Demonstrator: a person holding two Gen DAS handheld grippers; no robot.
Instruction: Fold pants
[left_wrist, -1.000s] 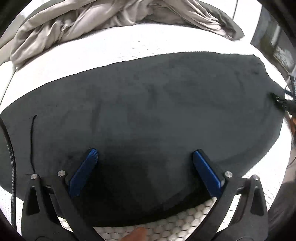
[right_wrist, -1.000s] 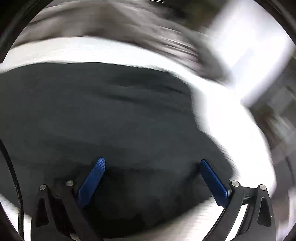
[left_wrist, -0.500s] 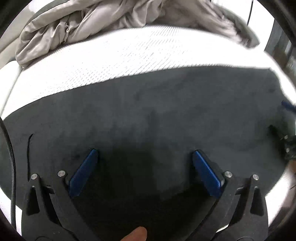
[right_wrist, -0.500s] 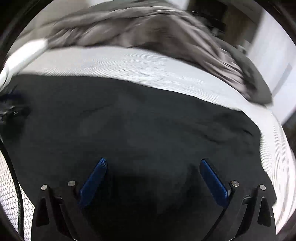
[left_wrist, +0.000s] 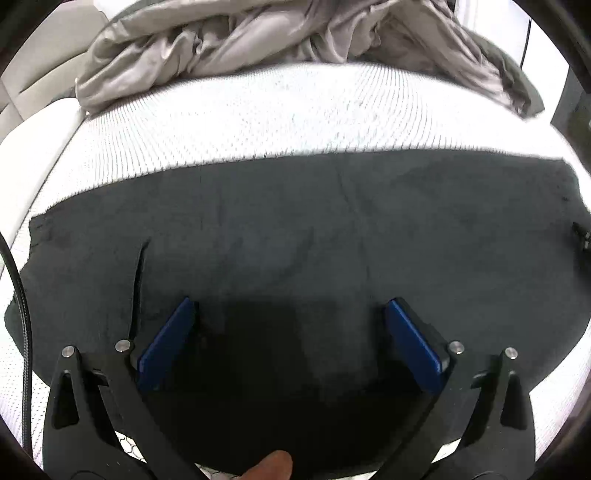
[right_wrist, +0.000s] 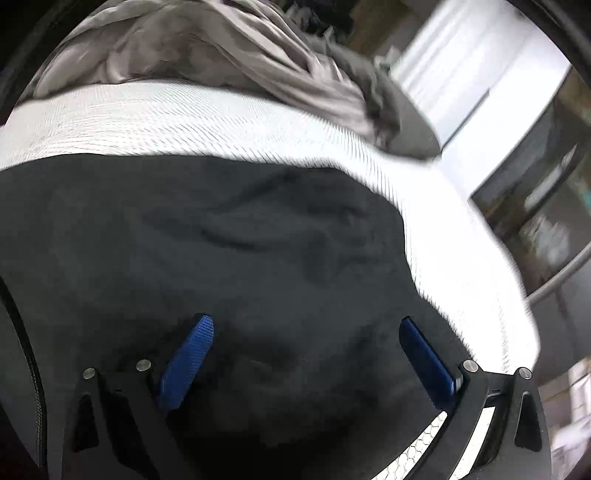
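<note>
Dark grey pants (left_wrist: 295, 236) lie spread flat across a white mattress (left_wrist: 258, 122). My left gripper (left_wrist: 290, 314) is open and empty, its blue pads hovering just over the pants' near edge. A thin black drawstring (left_wrist: 138, 280) lies on the cloth to its left. In the right wrist view the same pants (right_wrist: 221, 236) fill the lower left, with their right end rumpled. My right gripper (right_wrist: 304, 325) is open and empty over that end. A black part of the right gripper (left_wrist: 583, 236) shows at the left view's right edge.
A crumpled beige-grey blanket (left_wrist: 258, 40) is heaped along the far side of the mattress, also seen in the right wrist view (right_wrist: 221, 48). The mattress's right edge (right_wrist: 461, 266) drops off beside dark shelving (right_wrist: 546, 184). A fingertip (left_wrist: 271, 467) shows at the bottom.
Both grippers have pulled back and tilted, so more white mattress and blanket show beyond the pants. The right view has swung right towards the pants' end. Both stay open.
</note>
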